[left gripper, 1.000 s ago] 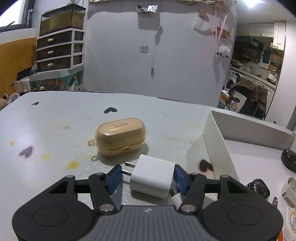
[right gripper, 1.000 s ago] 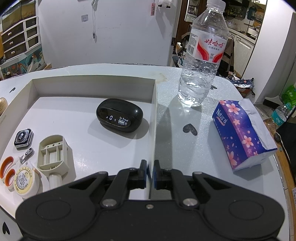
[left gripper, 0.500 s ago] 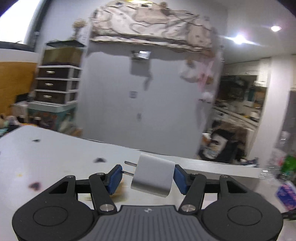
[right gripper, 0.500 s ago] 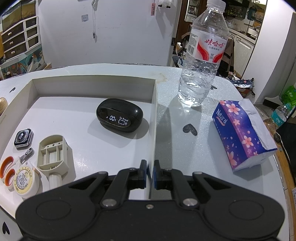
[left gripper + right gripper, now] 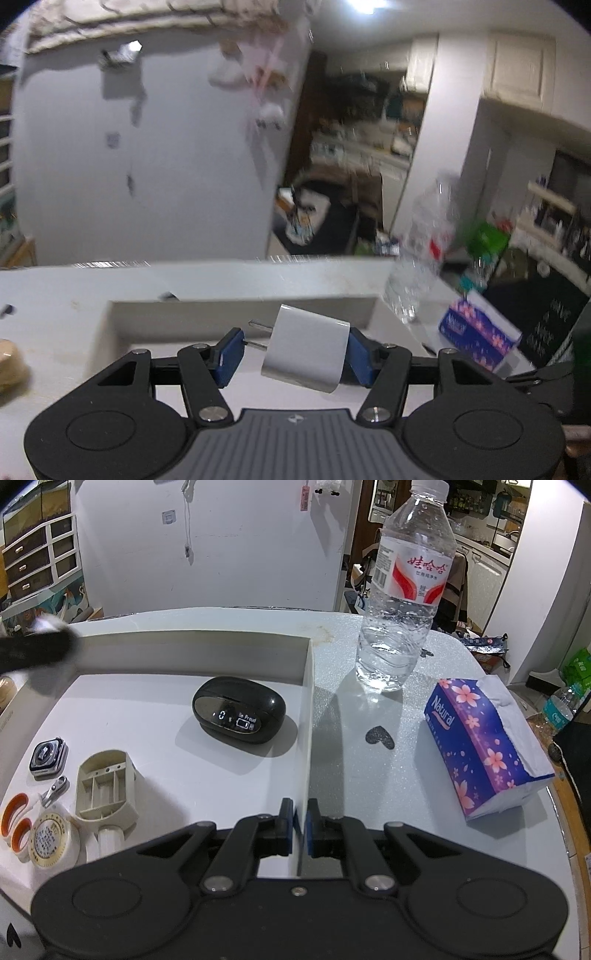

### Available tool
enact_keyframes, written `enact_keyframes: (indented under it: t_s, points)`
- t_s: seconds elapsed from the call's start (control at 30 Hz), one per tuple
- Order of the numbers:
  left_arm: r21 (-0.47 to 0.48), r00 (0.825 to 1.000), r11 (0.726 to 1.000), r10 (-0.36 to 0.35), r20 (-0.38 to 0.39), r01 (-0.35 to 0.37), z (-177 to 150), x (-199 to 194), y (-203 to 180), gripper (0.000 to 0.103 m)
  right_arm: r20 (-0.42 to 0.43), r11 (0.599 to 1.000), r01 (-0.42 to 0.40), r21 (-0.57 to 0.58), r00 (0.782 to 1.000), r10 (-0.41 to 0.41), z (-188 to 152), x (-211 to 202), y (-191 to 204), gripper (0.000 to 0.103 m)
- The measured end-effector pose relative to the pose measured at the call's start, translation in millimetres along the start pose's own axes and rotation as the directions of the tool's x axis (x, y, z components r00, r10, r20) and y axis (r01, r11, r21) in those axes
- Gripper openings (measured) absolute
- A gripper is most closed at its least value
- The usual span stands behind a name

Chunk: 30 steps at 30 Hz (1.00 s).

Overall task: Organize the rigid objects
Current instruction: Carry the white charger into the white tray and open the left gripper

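My left gripper [image 5: 293, 356] is shut on a white plug charger [image 5: 306, 349], its two prongs pointing left, held in the air above the white box [image 5: 236, 310]. My right gripper [image 5: 300, 827] is shut on the right wall of the white box [image 5: 308, 709]. Inside the box lie a black earbud case [image 5: 238, 714], a watch face [image 5: 48, 757], a beige plastic holder [image 5: 105, 788], a small metal clip [image 5: 55, 786], orange-rimmed pieces [image 5: 14, 825] and a round tape roll [image 5: 50, 843]. The left gripper shows blurred at the box's far left corner [image 5: 33, 646].
A water bottle [image 5: 406, 590] and a purple tissue pack [image 5: 484, 742] stand on the table right of the box. A tan earbud case [image 5: 9, 363] lies on the table left of the box. The left wrist view is motion-blurred.
My left gripper lifted the charger off the table beside the tan case and swung right, over the box. The right gripper has stayed clamped on the box wall.
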<state>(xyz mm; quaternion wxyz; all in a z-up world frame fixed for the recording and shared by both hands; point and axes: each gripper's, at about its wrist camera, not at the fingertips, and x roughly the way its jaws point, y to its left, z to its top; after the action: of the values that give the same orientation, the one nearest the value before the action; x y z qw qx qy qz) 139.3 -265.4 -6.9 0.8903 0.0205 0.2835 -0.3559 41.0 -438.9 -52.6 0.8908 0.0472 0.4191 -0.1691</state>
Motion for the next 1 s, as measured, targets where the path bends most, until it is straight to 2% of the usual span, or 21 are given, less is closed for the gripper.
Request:
enact_keyframes:
  t_s: [0.13,0.27,0.5,0.53,0.57,0.6,1.0]
  points:
    - [0.024,0.995,1.0,0.022,-0.096,-0.02,0.2,36.6,-12.0,0.061,0.0,1.0,-0.001,0.002,1.0,0.001,0.1,0.2,-0.4,0.007]
    - [-0.008,0.987,0.999,0.031,-0.156,-0.033,-2.2,62.5,-10.6,0.061,0.0,1.0,-0.001,0.001,1.0,0.001,0.1,0.5,-0.4,0.007]
    - [-0.015,0.976,0.999,0.03,-0.217,-0.034,-10.1,77.9,-7.1,0.063,0.0,1.0,0.0,0.0,1.0,0.0,-0.2,0.5,0.3,0.007]
    - [-0.018,0.976,0.999,0.033,-0.216,-0.037,-11.0,76.9,-6.5,0.066,0.0,1.0,0.0,0.0,1.0,0.0,-0.2,0.6,0.0,0.007]
    - [-0.014,0.977,0.999,0.039,-0.211,-0.043,-11.7,75.8,-6.7,0.076,0.0,1.0,0.0,0.0,1.0,0.0,-0.2,0.6,0.1,0.007]
    - [-0.007,0.977,0.999,0.045,-0.206,-0.048,-11.6,73.4,-7.6,0.081,0.0,1.0,0.0,-0.001,1.0,0.0,-0.2,0.5,0.1,0.007]
    - [0.029,0.981,0.999,0.046,-0.187,-0.041,-10.5,51.9,-15.8,0.081,0.0,1.0,0.0,-0.001,1.0,0.0,-0.2,0.6,0.0,0.007]
